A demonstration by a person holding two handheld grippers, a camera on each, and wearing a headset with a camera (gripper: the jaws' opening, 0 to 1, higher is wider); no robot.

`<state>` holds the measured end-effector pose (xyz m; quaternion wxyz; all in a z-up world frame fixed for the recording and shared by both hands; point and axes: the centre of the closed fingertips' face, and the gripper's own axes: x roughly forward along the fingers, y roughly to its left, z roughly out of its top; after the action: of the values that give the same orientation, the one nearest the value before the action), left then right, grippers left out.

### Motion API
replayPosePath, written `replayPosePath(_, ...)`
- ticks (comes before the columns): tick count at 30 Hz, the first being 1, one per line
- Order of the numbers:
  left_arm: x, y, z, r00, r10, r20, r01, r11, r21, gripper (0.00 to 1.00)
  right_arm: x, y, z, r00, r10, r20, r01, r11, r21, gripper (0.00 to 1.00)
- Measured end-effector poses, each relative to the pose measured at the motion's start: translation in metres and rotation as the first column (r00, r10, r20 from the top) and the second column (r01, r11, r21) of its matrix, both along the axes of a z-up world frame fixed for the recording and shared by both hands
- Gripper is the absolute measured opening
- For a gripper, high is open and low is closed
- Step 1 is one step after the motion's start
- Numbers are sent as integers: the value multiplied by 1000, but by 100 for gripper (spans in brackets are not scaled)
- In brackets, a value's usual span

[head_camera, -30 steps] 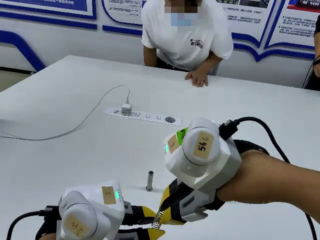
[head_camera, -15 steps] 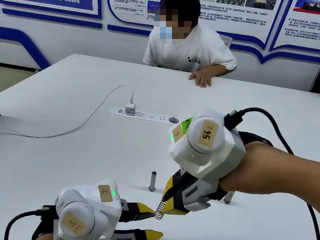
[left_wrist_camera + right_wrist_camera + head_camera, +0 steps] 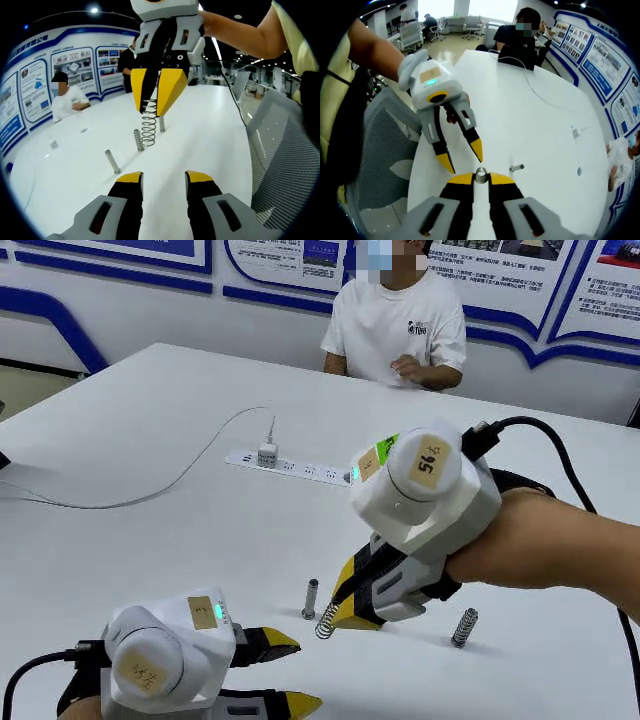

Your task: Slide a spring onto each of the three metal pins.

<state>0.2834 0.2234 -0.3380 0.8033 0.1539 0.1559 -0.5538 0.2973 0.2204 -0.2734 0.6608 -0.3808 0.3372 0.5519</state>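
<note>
Right gripper (image 3: pixel 338 612) is what I am working with: its yellow jaws are pinched together on the top end of a spring (image 3: pixel 326 621). The rest of the coil hangs out below the tips at a slant. In the right gripper view I look straight down the coil's open end between my own closed jaws.

The spring sits just beside the bare pin (image 3: pixel 310 598), which stands upright on the white table (image 3: pixel 150 540), but it is not over the pin yet. Off to the right, well apart, a sprung pin (image 3: pixel 464 627) already wears its coil. In the left gripper view a third pin (image 3: pixel 161 125) stands behind the held spring, and I cannot tell whether it is loaded.

Left gripper (image 3: pixel 285 672) waits low and near, jaws apart and holding nothing, pointed at the work.

I judge this to be the carry-and-align step for the next spring, with at least one pin done. The next move calls for bringing the coil upright and centring its lower mouth over the pin's top. Then I would lower it straight and let go only once the coil has swallowed the tip. The slant is the worry, since a tilted mouth could catch the pin's edge or tip it over.
</note>
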Motion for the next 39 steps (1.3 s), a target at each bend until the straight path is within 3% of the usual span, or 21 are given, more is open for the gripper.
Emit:
replayPosePath(12,14,14,1,996,83,-22,-84,996,-38,43,25,-3,2,999,-38,10,38,999,4,12)
replayPosePath(23,18,18,3,993,112,-32,-114,991,-70,48,54,-7,-2,996,-86,17,86,996,-4,12)
replayPosePath(34,20,21,2,992,118,-34,-120,989,-80,51,86,-3,-19,992,-127,19,127,992,-21,12)
replayPosePath(39,21,24,0,991,125,-40,-128,989,-76,51,92,-3,-29,992,-130,10,130,990,-49,12)
